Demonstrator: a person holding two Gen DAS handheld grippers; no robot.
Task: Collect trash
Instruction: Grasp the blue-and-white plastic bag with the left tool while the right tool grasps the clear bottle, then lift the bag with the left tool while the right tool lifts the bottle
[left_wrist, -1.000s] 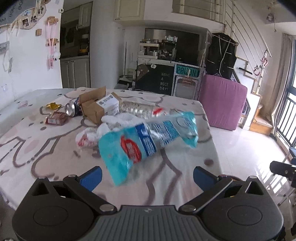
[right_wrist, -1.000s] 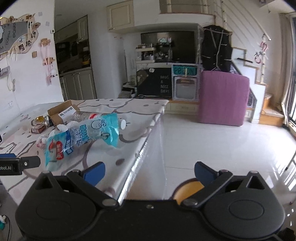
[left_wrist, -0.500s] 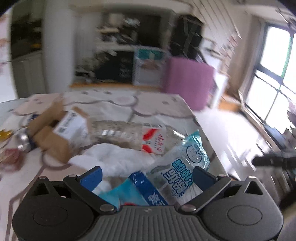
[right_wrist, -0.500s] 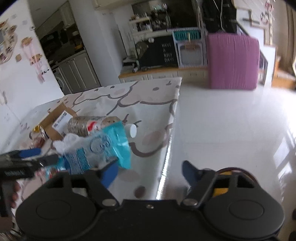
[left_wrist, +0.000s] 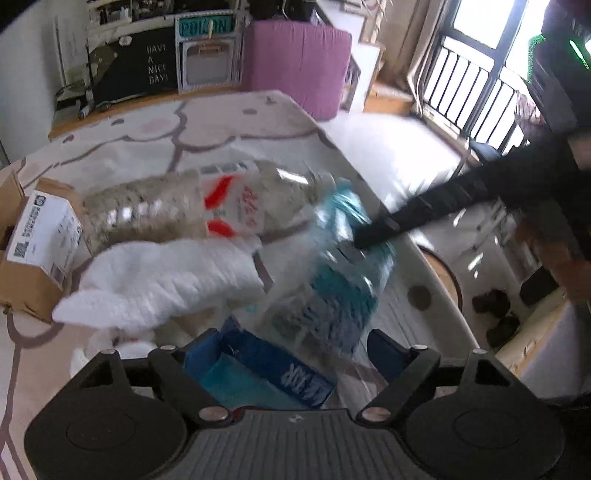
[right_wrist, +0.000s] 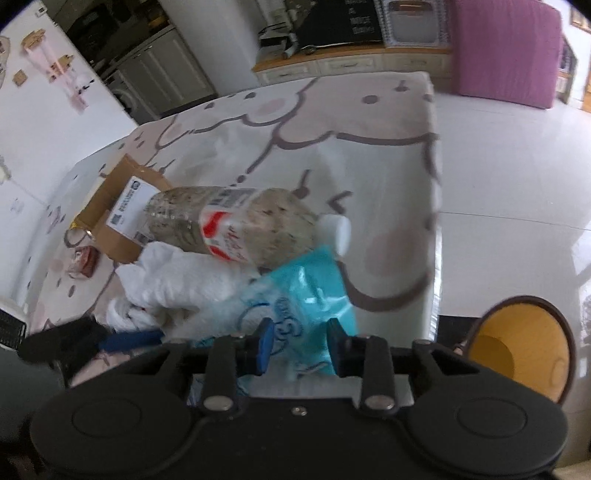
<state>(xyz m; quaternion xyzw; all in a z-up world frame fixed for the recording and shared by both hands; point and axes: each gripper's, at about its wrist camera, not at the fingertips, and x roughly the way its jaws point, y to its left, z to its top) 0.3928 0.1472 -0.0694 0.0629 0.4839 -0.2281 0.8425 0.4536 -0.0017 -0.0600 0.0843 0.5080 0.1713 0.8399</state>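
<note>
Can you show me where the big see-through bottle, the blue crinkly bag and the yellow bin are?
Clear bottle (right_wrist: 236, 225): right wrist view, on its red-and-white label.
Blue plastic bag (right_wrist: 314, 291): right wrist view, on its light blue upper part.
Yellow bin (right_wrist: 517, 339): right wrist view, on its inner wall.

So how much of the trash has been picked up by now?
Nothing looks collected yet. Both grippers' fingers have just been closing around the blue plastic wrapper, not yet clearly clamped. The clear plastic bottle, white crumpled tissue and brown cardboard box lie on the table; the yellow-lined bin waits.
</note>
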